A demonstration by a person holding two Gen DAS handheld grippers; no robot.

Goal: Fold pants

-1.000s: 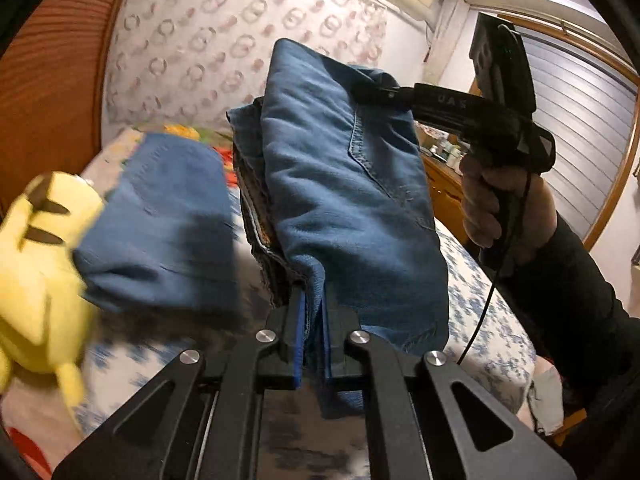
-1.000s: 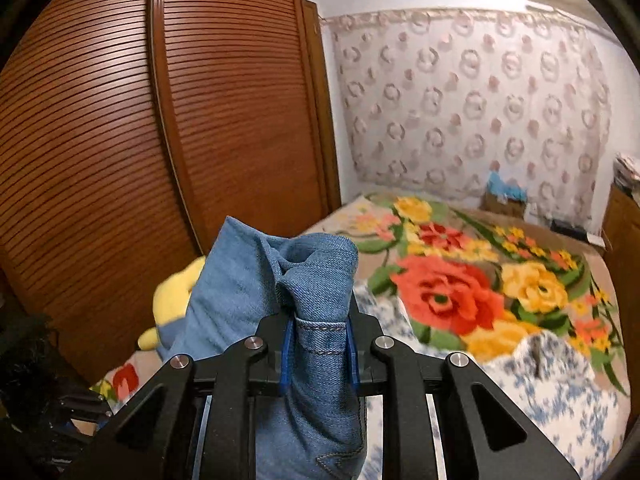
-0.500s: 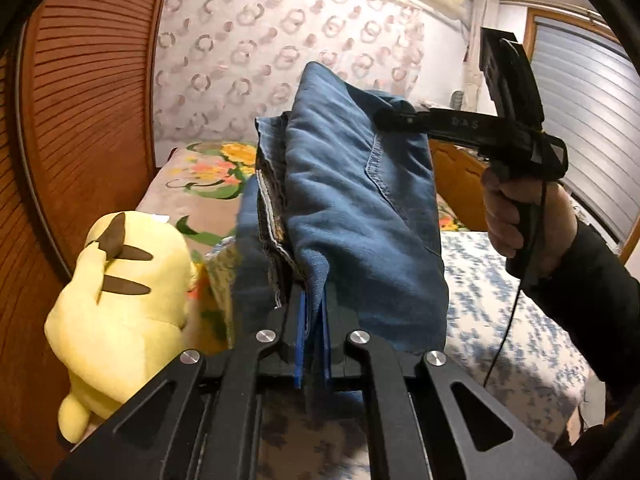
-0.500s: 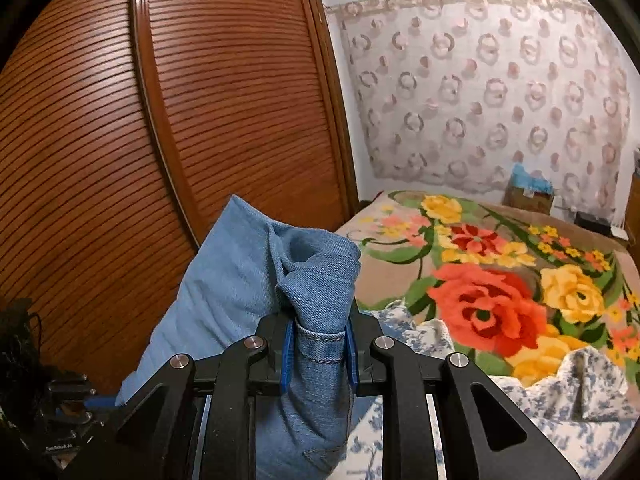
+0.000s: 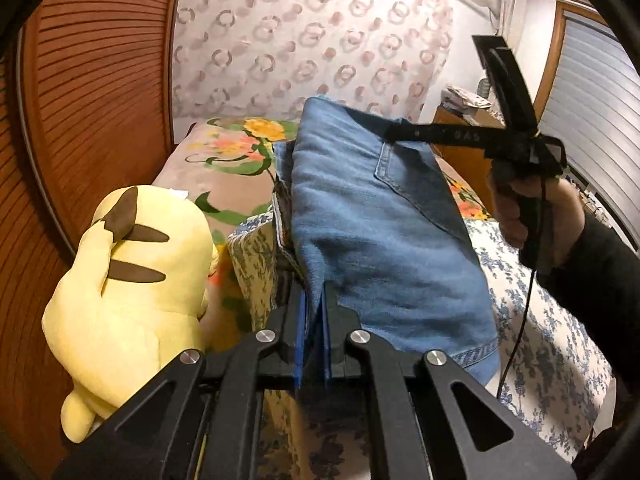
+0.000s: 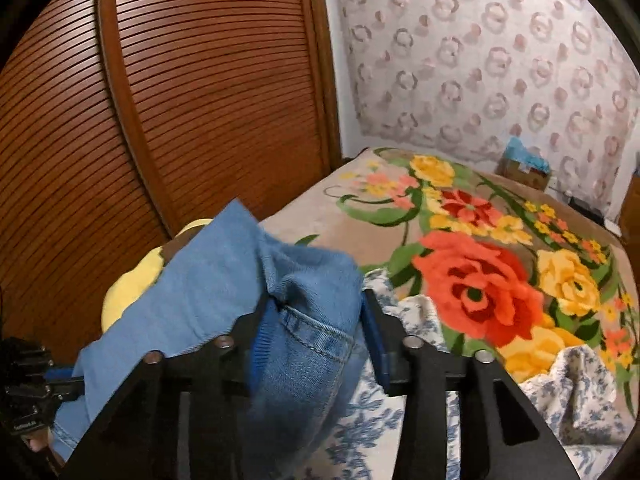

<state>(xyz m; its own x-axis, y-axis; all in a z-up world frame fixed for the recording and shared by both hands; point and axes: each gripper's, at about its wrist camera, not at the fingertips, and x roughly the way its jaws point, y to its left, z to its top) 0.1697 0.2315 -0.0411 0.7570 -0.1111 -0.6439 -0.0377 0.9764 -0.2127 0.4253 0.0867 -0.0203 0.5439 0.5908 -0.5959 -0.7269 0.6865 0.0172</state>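
While you carry the folded jeans (image 5: 384,232) in the air above the bed (image 6: 532,392), both ends hang from pinch grips alone. Left gripper (image 5: 316,320): blue pads pressed together on a thin edge of denim, the bundle rising away from it toward the right gripper (image 5: 394,134), whose tips bite the far upper corner near a back pocket. Right wrist view: right gripper (image 6: 316,344) with its fingers set wider, a thick wad of seamed cloth filling the gap between the pads; whether that wad is firmly squeezed or only cradled cannot be judged.

Likely failure, judged from this pose: several stacked layers show at the open side of the fold, and only the outer ones may be caught, so inner layers could slide out and the fold could fall open. A bulky, rounded wad is also prone to creeping out of the right pads if you tilt or swing it. The yellow plush toy (image 5: 128,300) sits just beside the bundle on the left; a low pass could snag it. The rumpled blue-flowered sheet (image 6: 576,380) below offers an uneven landing that could skew the stack.
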